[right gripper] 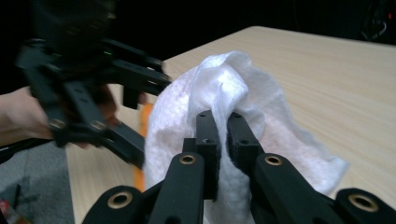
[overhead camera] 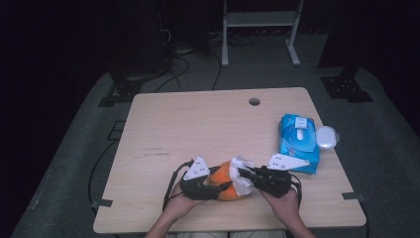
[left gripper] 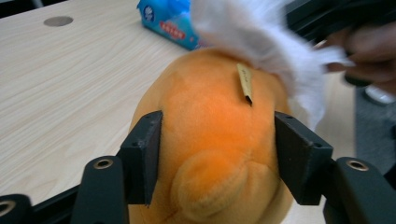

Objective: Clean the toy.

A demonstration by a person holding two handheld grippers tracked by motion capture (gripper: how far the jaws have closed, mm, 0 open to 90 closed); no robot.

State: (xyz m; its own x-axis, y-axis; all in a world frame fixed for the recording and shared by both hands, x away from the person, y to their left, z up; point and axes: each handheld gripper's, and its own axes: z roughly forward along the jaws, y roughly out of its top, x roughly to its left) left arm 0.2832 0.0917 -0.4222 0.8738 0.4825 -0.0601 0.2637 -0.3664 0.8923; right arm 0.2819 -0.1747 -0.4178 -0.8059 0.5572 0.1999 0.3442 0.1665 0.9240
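Beside orange plush toy (left gripper: 215, 140), blue wipes pack (left gripper: 170, 23), label unreadable.

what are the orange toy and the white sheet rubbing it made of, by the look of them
The orange toy looks like soft plush: a short fuzzy nap, matte, with rounded stuffed bulges between the left gripper's jaws. The white sheet seems to be a non-woven wipe or tissue: thin, slightly translucent, crumpled into soft folds where the right gripper pinches it. Whether it is damp cannot be told.
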